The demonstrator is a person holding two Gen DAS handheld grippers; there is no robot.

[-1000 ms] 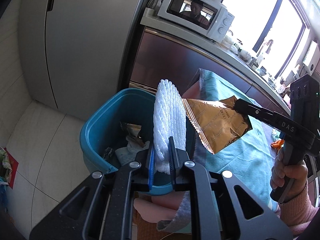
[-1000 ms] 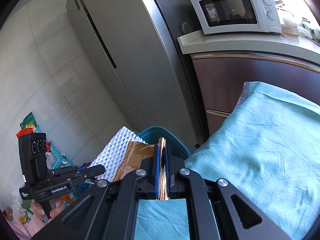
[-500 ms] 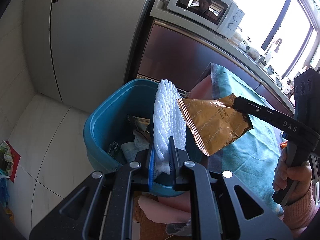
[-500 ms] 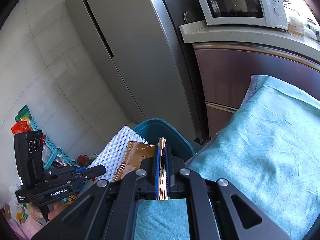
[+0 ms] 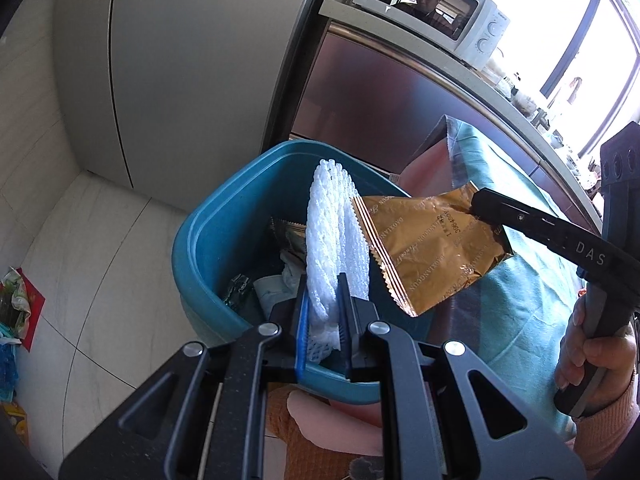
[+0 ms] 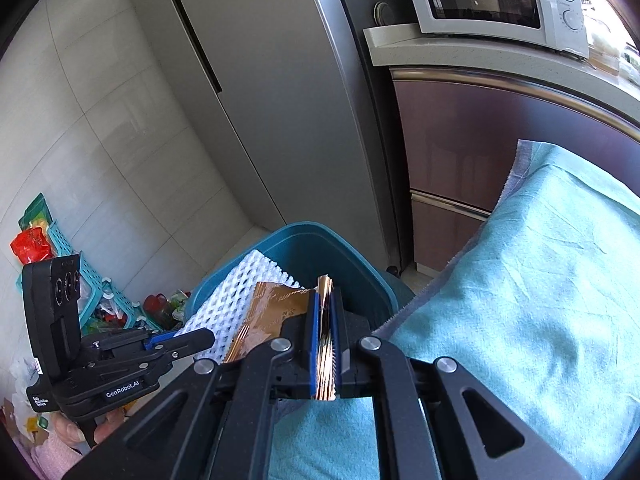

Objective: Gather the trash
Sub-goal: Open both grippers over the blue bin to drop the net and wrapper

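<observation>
My left gripper [image 5: 322, 292] is shut on a white foam fruit net [image 5: 335, 240] and holds it upright over the blue trash bin [image 5: 208, 232]. My right gripper [image 6: 325, 304] is shut on a gold foil snack wrapper [image 6: 276, 308], also over the bin [image 6: 312, 240]. In the left wrist view the wrapper [image 5: 428, 248] hangs from the right gripper [image 5: 480, 208] just right of the net, touching it. The right wrist view shows the net [image 6: 236, 296] and the left gripper [image 6: 200, 338]. The bin holds several scraps of paper and foil.
A table under a teal cloth [image 6: 540, 300] stands right of the bin. A steel fridge [image 5: 180, 60] and a counter with a white microwave [image 6: 492, 0] stand behind. Bags and a turquoise basket [image 6: 56, 240] lie on the tiled floor at left.
Both grippers have moved forward and a little higher over the bin, each still holding its piece. More of the bin's inside shows now.
</observation>
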